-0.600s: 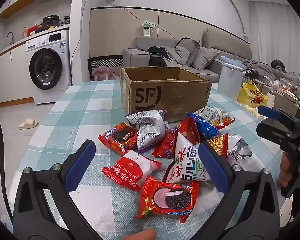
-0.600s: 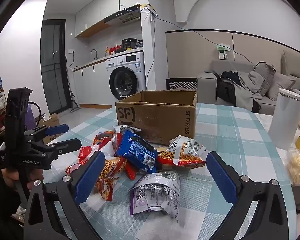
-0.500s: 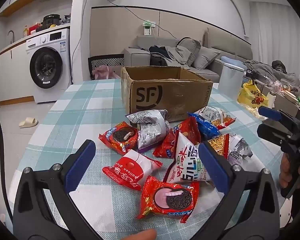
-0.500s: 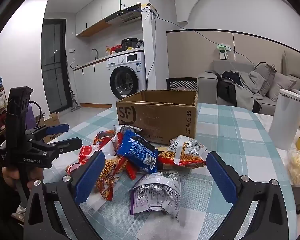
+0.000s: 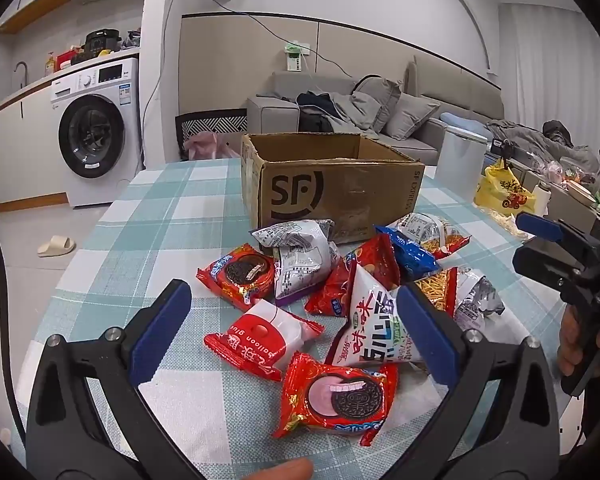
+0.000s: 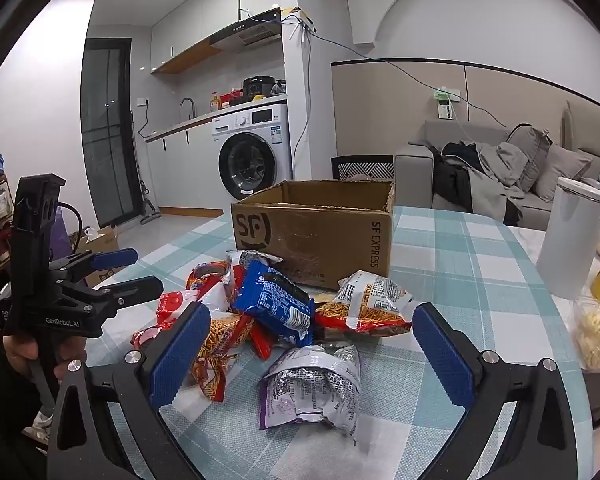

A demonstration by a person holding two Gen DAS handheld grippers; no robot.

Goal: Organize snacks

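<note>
Snacks (image 5: 340, 304) lie heaped just beyond both wide-open grippers.

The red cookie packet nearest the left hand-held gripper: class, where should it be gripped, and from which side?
Grip the red cookie packet across its puffy middle, coming down from above with the left hand-held gripper, which is open. It lies flat on the table at the near edge of the pile, only its far edge meeting the white packet, so its two long sides look free for the pads.
</note>
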